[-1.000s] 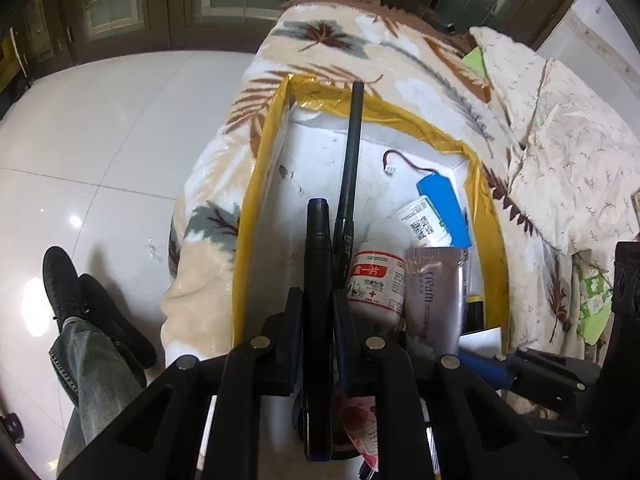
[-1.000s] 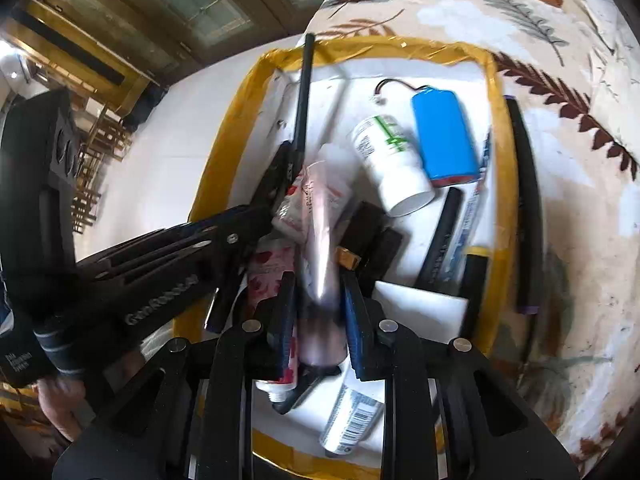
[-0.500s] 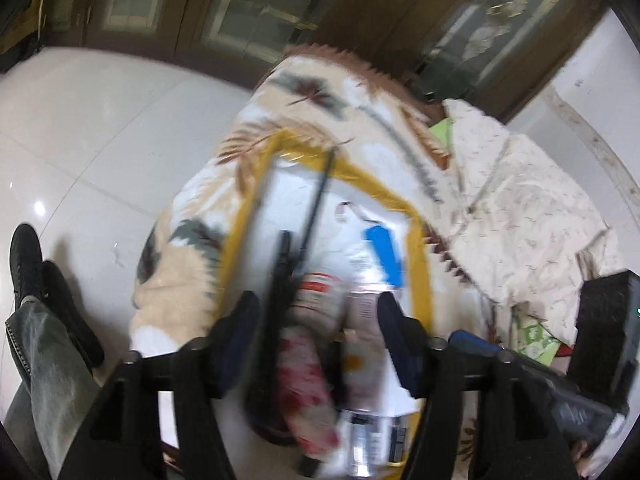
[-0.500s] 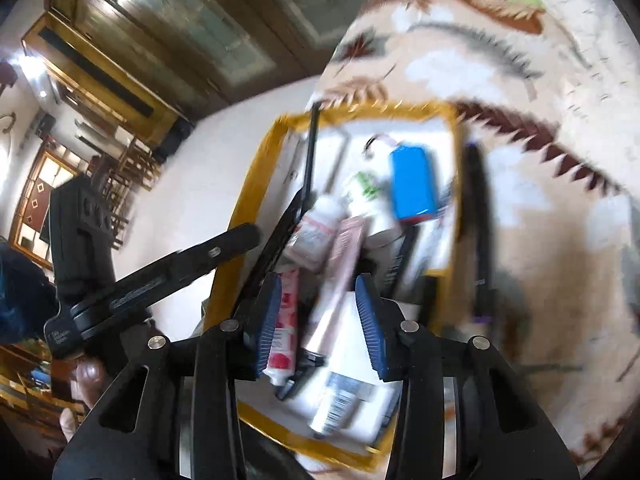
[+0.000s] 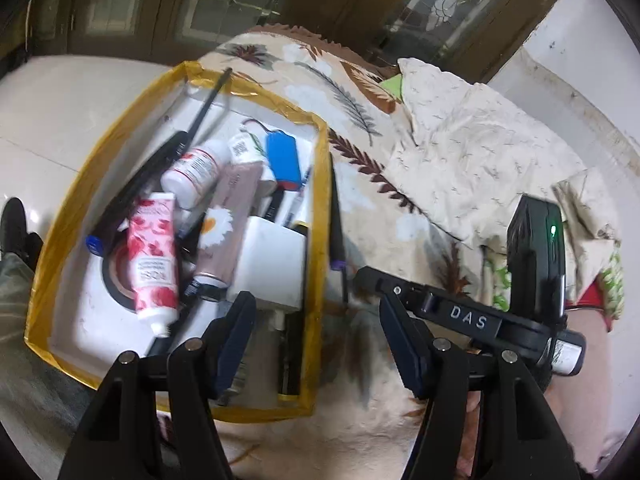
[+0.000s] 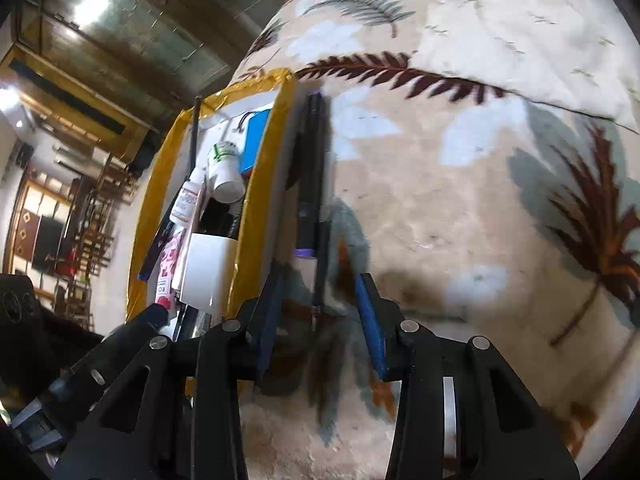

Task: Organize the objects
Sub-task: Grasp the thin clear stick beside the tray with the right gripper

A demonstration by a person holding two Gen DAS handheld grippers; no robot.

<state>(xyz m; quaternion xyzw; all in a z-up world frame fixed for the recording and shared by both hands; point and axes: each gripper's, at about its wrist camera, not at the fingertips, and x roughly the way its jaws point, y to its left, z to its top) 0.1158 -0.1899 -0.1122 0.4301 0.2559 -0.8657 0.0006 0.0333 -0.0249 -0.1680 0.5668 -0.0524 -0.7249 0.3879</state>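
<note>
Tools left [image 5: 316, 344] and right [image 6: 320, 316] gape empty over fuzzy leaf-print blanket [image 6: 460, 200], beside yellow-taped box [image 5: 320, 200].

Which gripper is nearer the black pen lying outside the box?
Right. The right gripper is open with the black pen lined up just ahead between its fingers. The left gripper is open over the box edge, with the pen beyond its gap.

Fleecy matt blanket [image 6: 460, 208] under right gripper [image 6: 320, 320]; glossy yellow tape on box rim [image 5: 320, 216]; shiny plastic tube [image 5: 154, 256]; polished floor [image 5: 60, 108].
</note>
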